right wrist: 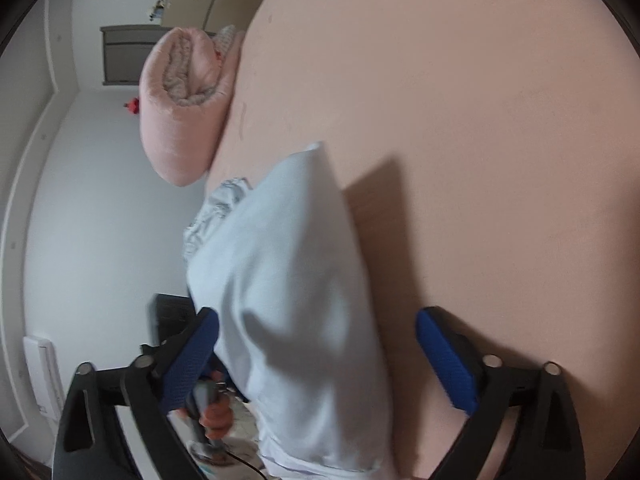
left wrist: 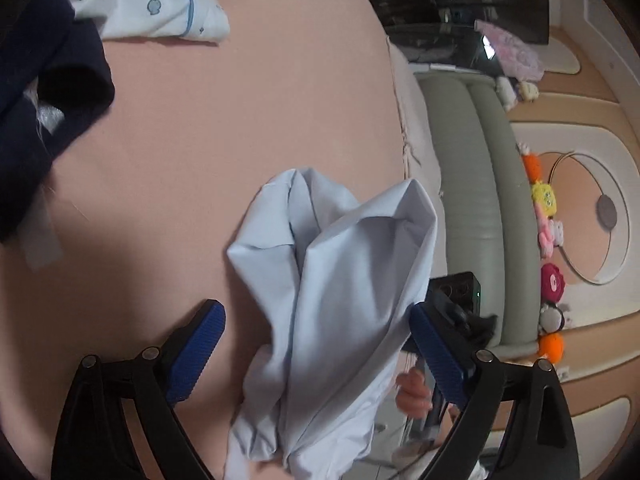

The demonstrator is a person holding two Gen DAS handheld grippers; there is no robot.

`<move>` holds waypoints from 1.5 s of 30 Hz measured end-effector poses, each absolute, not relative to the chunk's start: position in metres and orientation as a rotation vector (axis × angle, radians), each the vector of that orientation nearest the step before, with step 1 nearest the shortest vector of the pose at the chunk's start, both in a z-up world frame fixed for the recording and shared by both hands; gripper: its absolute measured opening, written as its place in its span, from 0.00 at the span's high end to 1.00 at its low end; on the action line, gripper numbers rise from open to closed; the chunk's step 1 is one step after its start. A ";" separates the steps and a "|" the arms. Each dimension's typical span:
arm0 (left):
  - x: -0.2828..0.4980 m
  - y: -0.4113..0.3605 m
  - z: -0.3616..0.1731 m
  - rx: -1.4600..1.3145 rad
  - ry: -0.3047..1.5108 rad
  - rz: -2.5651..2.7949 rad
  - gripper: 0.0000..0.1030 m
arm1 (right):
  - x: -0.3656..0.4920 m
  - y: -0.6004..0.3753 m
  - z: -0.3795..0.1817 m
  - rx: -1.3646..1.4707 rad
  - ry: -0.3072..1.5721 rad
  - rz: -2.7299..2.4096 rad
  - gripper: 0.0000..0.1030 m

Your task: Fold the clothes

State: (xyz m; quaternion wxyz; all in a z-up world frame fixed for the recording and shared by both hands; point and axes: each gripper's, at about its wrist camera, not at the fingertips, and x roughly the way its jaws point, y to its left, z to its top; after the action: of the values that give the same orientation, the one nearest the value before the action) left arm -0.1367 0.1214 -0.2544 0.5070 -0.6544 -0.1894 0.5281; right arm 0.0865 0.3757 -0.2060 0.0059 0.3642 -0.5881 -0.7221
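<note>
A pale blue garment (left wrist: 332, 304) lies bunched on the pink bed sheet (left wrist: 240, 120), its lower part hanging past the bed edge. My left gripper (left wrist: 316, 320) is open, its blue pads (left wrist: 196, 352) on either side of the cloth without pinching it. In the right wrist view the same garment (right wrist: 296, 300) runs between my right gripper's (right wrist: 318, 328) spread blue pads (right wrist: 444, 356); this gripper is open too. The other gripper's handle and the hand holding it show behind the cloth in each view.
A dark navy garment (left wrist: 44, 92) and a white printed garment (left wrist: 152, 4) lie at the far left of the bed. A rolled pink quilt (right wrist: 188, 100) sits at the bed edge. A grey-green padded headboard (left wrist: 476, 200) and soft toys (left wrist: 548, 216) are to the right.
</note>
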 end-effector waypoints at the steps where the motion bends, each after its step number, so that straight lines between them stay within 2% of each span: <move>1: -0.133 0.123 -0.252 -1.564 -0.447 1.283 0.08 | 0.085 0.372 -0.207 1.132 -1.842 -2.244 0.00; 7: -0.111 0.145 -0.249 -1.560 -0.480 1.173 0.08 | 0.071 0.350 -0.208 1.123 -1.802 -2.258 0.00; 9: -0.108 0.154 -0.251 -1.570 -0.484 1.187 0.03 | 0.073 0.352 -0.211 1.112 -1.841 -2.267 0.00; 14: -0.109 0.151 -0.259 -1.622 -0.643 1.274 0.03 | 0.087 0.366 -0.223 0.862 -2.185 -2.206 0.00; 18: -0.106 0.144 -0.252 -1.624 -0.687 1.342 0.03 | 0.097 0.362 -0.221 0.787 -2.247 -2.181 0.00; 21: -0.097 0.155 -0.257 -1.640 -0.620 1.351 0.03 | 0.114 0.352 -0.223 0.696 -2.293 -2.137 0.00; 25: -0.098 0.160 -0.263 -1.647 -0.587 1.335 0.03 | 0.122 0.346 -0.228 0.638 -2.269 -2.092 0.01; 28: -0.104 0.160 -0.267 -1.655 -0.557 1.310 0.03 | 0.104 0.350 -0.231 0.780 -2.181 -2.070 0.01; 35: -0.101 0.156 -0.264 -1.556 -0.568 1.372 0.03 | 0.095 0.348 -0.231 0.925 -2.115 -2.155 0.01; 37: -0.099 0.155 -0.264 -1.522 -0.578 1.412 0.03 | 0.097 0.348 -0.233 1.006 -2.040 -2.200 0.10; 38: -0.097 0.154 -0.264 -1.505 -0.574 1.430 0.03 | 0.099 0.348 -0.234 1.061 -2.017 -2.231 0.26; 39: -0.094 0.158 -0.263 -1.489 -0.553 1.448 0.03 | 0.100 0.347 -0.236 1.117 -1.994 -2.263 0.53; 41: -0.088 0.165 -0.264 -1.469 -0.499 1.474 0.03 | 0.111 0.354 -0.250 1.080 -2.014 -2.245 0.75; 42: -0.086 0.168 -0.263 -1.458 -0.472 1.488 0.03 | 0.117 0.358 -0.256 1.012 -2.043 -2.207 0.82; 45: -0.085 0.174 -0.263 -1.439 -0.452 1.513 0.03 | 0.122 0.364 -0.261 0.942 -2.067 -2.173 0.82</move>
State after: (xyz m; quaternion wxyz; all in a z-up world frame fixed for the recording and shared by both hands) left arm -0.0847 0.1738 -0.2631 0.4818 -0.5901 -0.1853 0.6207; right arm 0.1220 0.3636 -0.2612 -0.0010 0.2997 -0.6575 -0.6913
